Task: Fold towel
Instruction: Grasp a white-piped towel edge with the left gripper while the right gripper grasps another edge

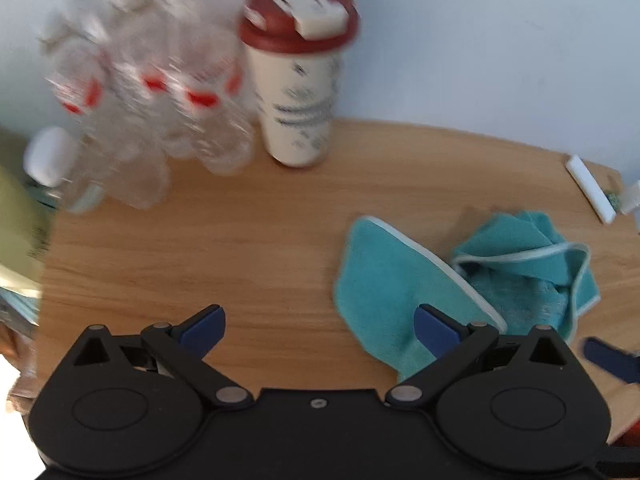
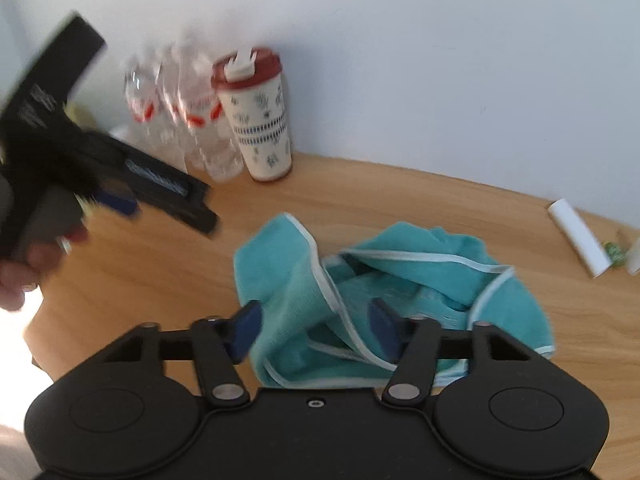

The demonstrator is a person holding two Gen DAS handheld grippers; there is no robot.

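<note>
Towel (image 2: 384, 304) crumpled in a heap on table (image 2: 160, 280), no neat fold showing; all folding left. Both grippers spread, holding nothing: right (image 2: 316, 330) over heap, left (image 1: 318, 330) just beside.

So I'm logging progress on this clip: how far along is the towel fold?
Done: nothing yet. The teal towel lies crumpled on the wooden table, its white-trimmed edges bunched and turned over.
In hand: nothing gripped. The right tongs are open over the towel's near edge; the left tongs are open too, mostly over bare wood beside it.
Left: grasping an edge, spreading it flat, and every fold.
</note>
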